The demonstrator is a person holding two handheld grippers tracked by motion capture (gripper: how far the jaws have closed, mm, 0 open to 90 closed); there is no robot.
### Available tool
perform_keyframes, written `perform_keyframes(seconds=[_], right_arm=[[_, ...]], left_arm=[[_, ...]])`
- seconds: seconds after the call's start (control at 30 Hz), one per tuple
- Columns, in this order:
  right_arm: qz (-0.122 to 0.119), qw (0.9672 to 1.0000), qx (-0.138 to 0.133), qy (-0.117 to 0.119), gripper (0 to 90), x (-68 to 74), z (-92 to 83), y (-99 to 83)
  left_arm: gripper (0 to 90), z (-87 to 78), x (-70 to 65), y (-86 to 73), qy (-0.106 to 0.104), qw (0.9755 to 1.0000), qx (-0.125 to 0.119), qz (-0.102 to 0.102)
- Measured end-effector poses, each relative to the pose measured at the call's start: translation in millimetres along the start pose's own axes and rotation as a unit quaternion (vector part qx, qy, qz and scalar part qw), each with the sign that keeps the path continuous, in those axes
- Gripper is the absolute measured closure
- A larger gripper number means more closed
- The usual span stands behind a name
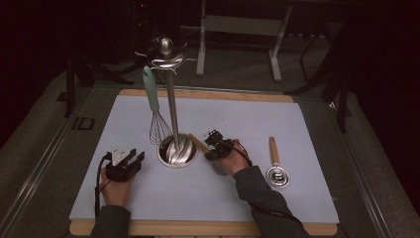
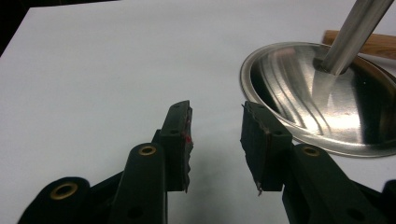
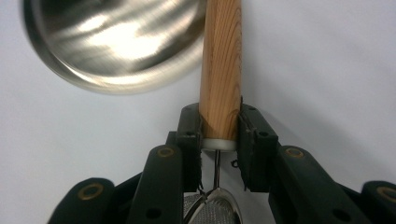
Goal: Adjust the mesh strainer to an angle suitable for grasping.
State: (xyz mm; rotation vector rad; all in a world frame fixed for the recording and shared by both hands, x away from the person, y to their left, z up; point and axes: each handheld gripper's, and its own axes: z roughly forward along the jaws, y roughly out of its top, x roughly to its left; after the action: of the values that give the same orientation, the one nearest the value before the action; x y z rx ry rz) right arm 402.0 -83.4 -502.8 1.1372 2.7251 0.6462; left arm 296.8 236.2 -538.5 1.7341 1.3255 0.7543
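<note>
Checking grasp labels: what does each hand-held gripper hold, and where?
Right hand-held gripper: strainer, clamped on its wooden handle near the mesh end. Left hand-held gripper: nothing, jaws open.

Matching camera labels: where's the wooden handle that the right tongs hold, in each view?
High view: wooden handle at centre, slanting between the round steel base of the stand and the right tongs.
Left gripper view: top right edge, a brown strip behind the base.
Right gripper view: centre, upright, clamped between the tongs' pads.
Shared landmark: the round steel base, beside the handle in all three.
</note>
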Motion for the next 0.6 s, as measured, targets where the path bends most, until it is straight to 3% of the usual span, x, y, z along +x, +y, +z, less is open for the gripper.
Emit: perform_keyframes(seconds=[0.27,0.4,0.6], right_arm=[[-0.010,0.9992,0.029,-0.026,72.3,-26.7,-12.1,-17.3],[-0.014,0.9992,0.036,-0.013,71.6,-31.8,-15.3,-21.6],[-0.021,0.9993,0.029,0.012,64.9,-27.9,-17.5,-21.2]], left_arm=[[62.8,0.2,-0.2,0.0,0.001,1.0000,0.000,0.001],[62.7,0.3,-0.2,0.0,0.001,1.0000,0.001,0.001],[62.6,0.3,-0.2,0.0,0.001,1.0000,0.001,0.001]])
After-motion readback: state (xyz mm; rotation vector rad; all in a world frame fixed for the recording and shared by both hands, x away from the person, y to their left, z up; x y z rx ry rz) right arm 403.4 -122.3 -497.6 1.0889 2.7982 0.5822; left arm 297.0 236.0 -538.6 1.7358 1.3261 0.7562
